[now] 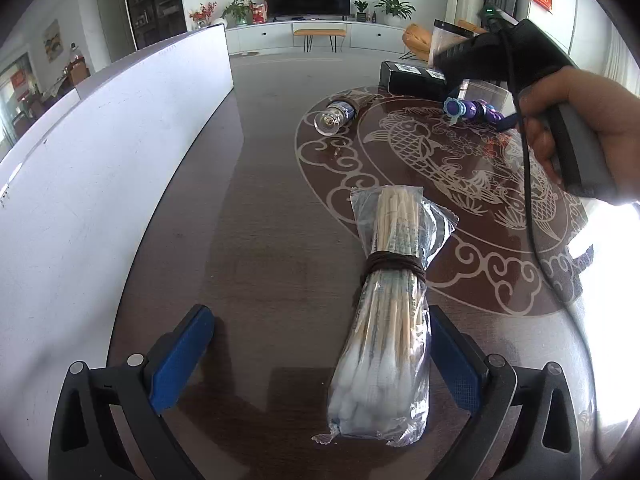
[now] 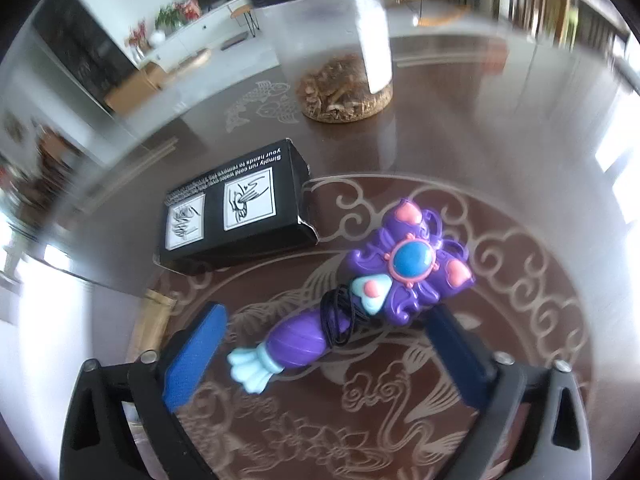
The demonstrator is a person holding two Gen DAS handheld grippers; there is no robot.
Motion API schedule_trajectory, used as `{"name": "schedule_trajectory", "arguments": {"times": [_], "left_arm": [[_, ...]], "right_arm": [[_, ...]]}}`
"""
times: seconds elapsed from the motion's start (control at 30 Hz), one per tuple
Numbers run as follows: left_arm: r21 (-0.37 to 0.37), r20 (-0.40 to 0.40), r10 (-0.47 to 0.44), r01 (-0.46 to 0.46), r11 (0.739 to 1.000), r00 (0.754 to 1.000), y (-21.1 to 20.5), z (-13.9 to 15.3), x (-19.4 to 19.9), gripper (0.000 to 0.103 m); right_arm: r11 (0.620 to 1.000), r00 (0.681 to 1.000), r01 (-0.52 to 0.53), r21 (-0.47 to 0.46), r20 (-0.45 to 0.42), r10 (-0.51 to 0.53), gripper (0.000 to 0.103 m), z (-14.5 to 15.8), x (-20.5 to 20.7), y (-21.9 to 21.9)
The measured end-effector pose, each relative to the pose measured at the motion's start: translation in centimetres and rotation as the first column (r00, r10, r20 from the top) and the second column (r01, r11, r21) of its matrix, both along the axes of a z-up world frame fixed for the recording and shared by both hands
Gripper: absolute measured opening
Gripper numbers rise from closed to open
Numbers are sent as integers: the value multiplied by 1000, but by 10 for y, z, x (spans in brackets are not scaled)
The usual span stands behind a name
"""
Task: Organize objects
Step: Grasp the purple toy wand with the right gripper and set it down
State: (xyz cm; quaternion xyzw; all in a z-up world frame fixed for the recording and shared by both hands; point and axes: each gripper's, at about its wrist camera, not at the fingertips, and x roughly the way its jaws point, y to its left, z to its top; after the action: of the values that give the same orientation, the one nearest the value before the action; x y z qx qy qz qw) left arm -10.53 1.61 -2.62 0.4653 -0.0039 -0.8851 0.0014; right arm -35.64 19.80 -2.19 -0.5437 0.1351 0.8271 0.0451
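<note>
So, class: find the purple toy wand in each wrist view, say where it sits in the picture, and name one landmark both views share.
Left wrist view: the purple toy wand lies far off at upper right on the table, just below the right gripper's body.
Right wrist view: the wand lies at centre, between the open fingers of the right gripper.
Shared landmark: the black box beside the wand.

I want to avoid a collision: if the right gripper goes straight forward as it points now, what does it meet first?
Probably the purple toy wand, lying on the table between the open right gripper fingers. Beyond it, depth is unclear.
</note>
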Motion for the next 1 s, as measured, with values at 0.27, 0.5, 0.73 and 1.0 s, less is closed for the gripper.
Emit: {"name": "schedule_trajectory", "arguments": {"times": [0.27,0.5,0.73,1.0], "left_arm": [[3,0,0,0,1000,1000,1,0,0,103],[2,0,1,-1,1000,1000,0,0,0,103],[1,0,2,-2,1000,1000,0,0,0,103],[2,0,3,-3,1000,1000,0,0,0,103]], "right_arm": [[967,978,-189,170,-51,200,25,-2,54,-11],[915,921,-329,235,-135,365,24,-5,175,4],[919,897,-321,228,-238,372,31,-3,263,28],[914,901,-329,236,-210,379,88,-12,260,21]]}}
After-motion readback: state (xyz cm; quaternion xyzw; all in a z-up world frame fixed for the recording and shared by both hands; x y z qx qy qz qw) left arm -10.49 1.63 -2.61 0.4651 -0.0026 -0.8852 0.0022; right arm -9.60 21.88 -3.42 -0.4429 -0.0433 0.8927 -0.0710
